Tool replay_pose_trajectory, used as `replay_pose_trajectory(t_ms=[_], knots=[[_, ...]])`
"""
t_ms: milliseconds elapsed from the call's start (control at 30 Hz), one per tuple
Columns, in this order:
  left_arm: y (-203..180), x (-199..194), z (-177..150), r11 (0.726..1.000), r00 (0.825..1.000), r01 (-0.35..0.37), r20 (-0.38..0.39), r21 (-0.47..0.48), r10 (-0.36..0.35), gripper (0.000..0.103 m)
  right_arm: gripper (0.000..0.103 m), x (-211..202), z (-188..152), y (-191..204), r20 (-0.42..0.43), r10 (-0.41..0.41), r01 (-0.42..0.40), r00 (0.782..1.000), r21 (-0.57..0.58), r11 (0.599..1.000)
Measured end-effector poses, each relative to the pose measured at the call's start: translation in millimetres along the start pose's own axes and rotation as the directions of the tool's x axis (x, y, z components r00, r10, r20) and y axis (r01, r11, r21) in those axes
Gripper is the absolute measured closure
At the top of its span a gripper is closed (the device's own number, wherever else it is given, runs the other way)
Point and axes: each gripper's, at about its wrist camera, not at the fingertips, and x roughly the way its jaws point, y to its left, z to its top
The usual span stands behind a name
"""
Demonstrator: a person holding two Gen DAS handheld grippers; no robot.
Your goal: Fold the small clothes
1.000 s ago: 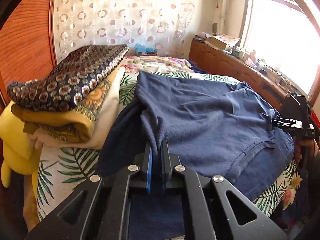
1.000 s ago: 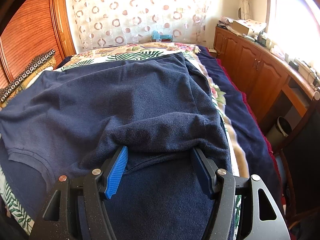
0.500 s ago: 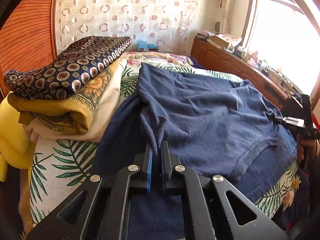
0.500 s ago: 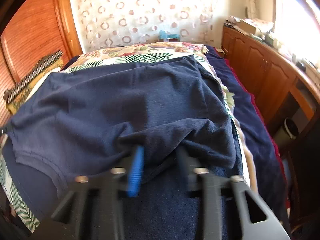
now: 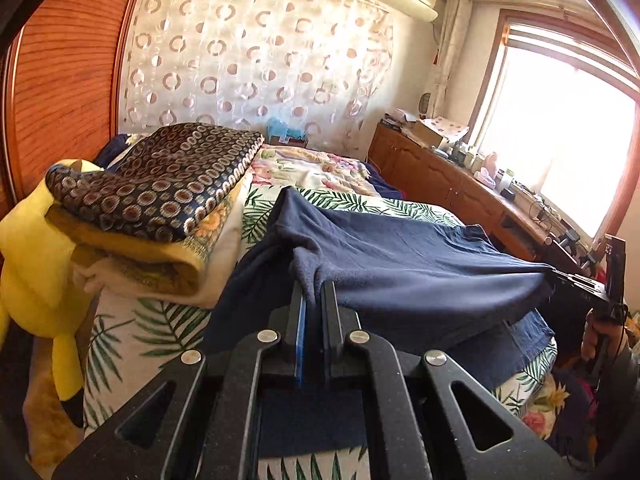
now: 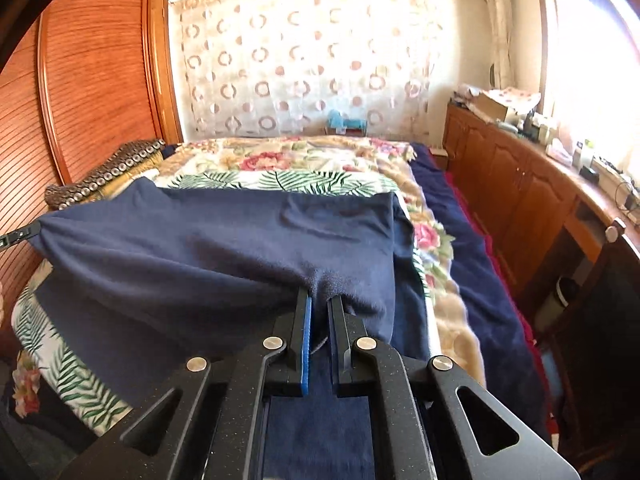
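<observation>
While left gripper (image 5: 313, 300) clamped on navy garment (image 5: 420, 264) corner, right gripper (image 6: 319, 305) closing on opposite corner. Shallow bite either side: could slip, dropping span between onto bedspread (image 6: 280, 180) ahead, spoiling fold.

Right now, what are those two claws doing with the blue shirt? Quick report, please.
Left gripper shut on navy shirt. Right gripper closing, shirt bunched between its pads. Near edge lifted off the bed. Folded pile sits beside, not in the way.

— How did the left gripper (image 5: 313, 298) stand?
— Jaws pinched tight, angled downward.
— And the right gripper (image 6: 319, 307)?
— Its jaws were closing, nearly together, tilted downward too, a hand (image 5: 599, 338) gripping its handle.
</observation>
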Motion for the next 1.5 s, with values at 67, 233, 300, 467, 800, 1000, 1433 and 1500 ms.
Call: replay_pose_trajectory(t_ms=[67, 233, 300, 467, 800, 1000, 1433, 1500], knots=[[0, 5, -6, 1.000, 0.999, -0.017, -0.033, 0.021, 0.018, 0.096, 0.096, -6, -7, 0, -0.003, 0.010, -0.010, 1.000, 0.000, 1.000], [4, 31, -25, 0.998, 0.990, -0.053, -0.127, 0.043, 0.058, 0.096, 0.096, 11, -26, -6, -0.071, 0.019, -0.018, 0.997, 0.015, 1.000], [4, 38, -29, 0.995, 0.986, -0.076, -0.146, 0.058, 0.084, 0.096, 0.096, 19, -28, -8, -0.101, 0.023, -0.021, 0.995, 0.019, 1.000], [7, 44, -34, 0.994, 0.981, -0.095, -0.163, 0.061, 0.104, 0.080, 0.066, 29, -30, 0, -0.126, -0.045, 0.044, 0.991, -0.017, 0.999], [-16, 11, -42, 0.979, 0.986, -0.144, -0.065, 0.141, 0.155, 0.039, 0.055, 1, -34, 25, -0.065, -0.031, 0.031, 0.997, -0.007, 0.999], [-48, -1, -50, 0.980, 0.996, -0.074, -0.027, 0.186, 0.080, 0.033, 0.055, -9, -43, 38, -0.031, 0.068, -0.068, 0.997, -0.008, 0.998], [-93, 69, -73, 0.956, 0.963, 0.094, -0.270, 0.278, -0.016, 0.062, 0.055, 63, -54, 80, -0.164, 0.186, -0.205, 0.969, -0.107, 0.973], [-95, 74, -71, 0.952, 0.963, 0.089, -0.271, 0.294, -0.006, 0.062, 0.055, 71, -52, 82, -0.181, 0.158, -0.183, 0.971, -0.127, 0.975]])
